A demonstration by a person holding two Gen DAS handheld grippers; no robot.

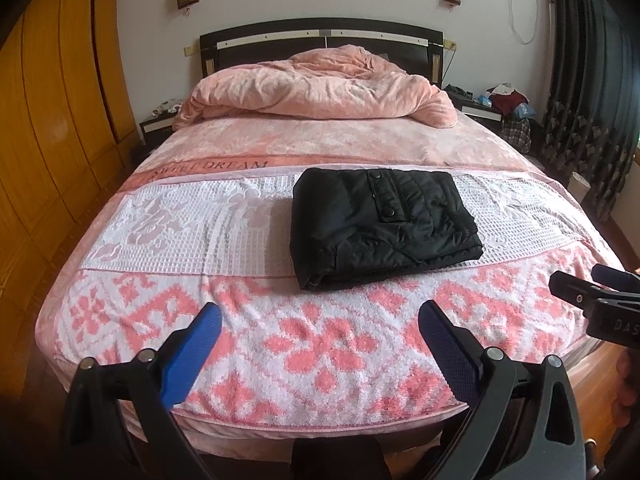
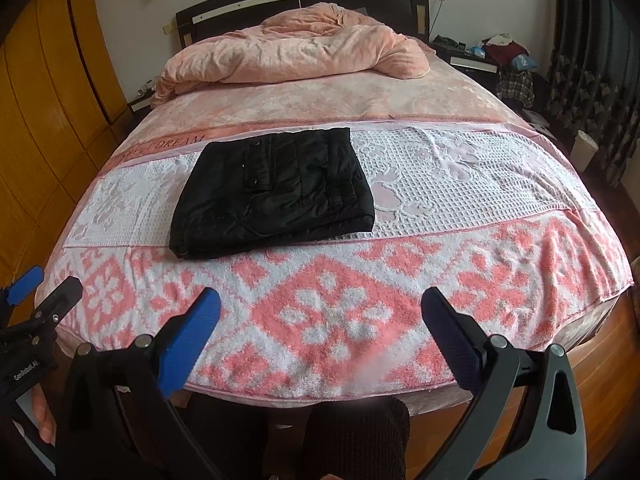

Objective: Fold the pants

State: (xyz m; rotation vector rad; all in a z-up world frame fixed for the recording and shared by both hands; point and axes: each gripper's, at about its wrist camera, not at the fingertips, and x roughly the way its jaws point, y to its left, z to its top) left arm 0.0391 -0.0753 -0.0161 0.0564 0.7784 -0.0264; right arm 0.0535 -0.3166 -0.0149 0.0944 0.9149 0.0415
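From your left wrist view, the black padded pants (image 1: 382, 226) already lie folded into a compact rectangle on the white waffle band of the bed cover (image 1: 172, 232), near the foot of the bed (image 1: 280, 364). Your left hand-held gripper (image 1: 320, 328) hangs over the pink-and-white patterned strip with its blue pads (image 1: 200, 344) spread wide and nothing between them, well short of the bundle. The fold looks finished, so the chief risk is needless handling: if you reach back in and catch only the top layer at the near edge, where the layers bulge and gape a little, you may peel the stack open. The right hand-held gripper (image 1: 592, 300) shows at the right edge, close beside yours; swing inward carelessly and the two tools could knock together.

From your right wrist view, the pants (image 2: 276, 196) sit to the left of centre, apart from both tools. Your right hand-held gripper (image 2: 322, 324) is likewise splayed and empty above the patterned strip. The padded fabric looks springy and slick, so the bundle may relax or slide if nudged. A low pass could also snag the loose terry cover and drag it, shifting the pants with it. The crumpled pink duvet (image 2: 296, 52) at the headboard is well clear.
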